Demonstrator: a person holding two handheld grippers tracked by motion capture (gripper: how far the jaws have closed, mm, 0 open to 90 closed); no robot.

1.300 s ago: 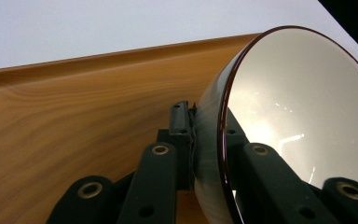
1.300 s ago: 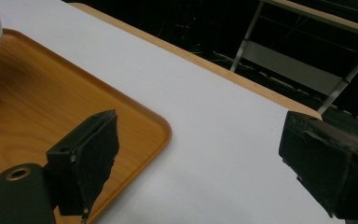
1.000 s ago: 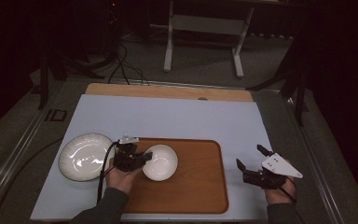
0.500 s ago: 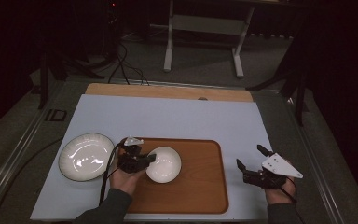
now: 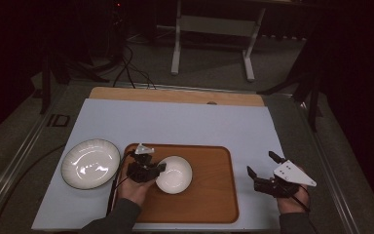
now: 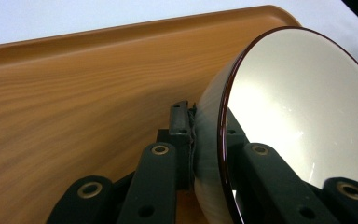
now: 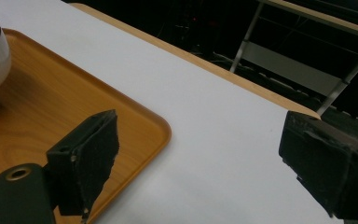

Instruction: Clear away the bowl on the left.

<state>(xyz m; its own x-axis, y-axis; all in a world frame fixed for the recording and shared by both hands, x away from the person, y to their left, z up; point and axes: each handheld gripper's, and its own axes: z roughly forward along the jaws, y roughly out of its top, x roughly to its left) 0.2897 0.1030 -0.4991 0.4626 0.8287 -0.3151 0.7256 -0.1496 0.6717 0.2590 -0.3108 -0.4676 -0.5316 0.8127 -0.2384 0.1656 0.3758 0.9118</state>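
Your left gripper (image 5: 157, 168) is pinching the rim of the round, glossy white bowl (image 5: 174, 174), one jaw inside and one against its finely ribbed outer wall. The bowl is sitting on the smooth wood-grain tray (image 5: 214, 195), left of its middle, with bare tray stretching to its right. Your right gripper (image 5: 259, 171) is resting on the white mat (image 5: 175, 122) beside the tray's rounded corner, jaws spread wide, holding nothing. A shiny white plate (image 5: 90, 163) is lying left of the tray.
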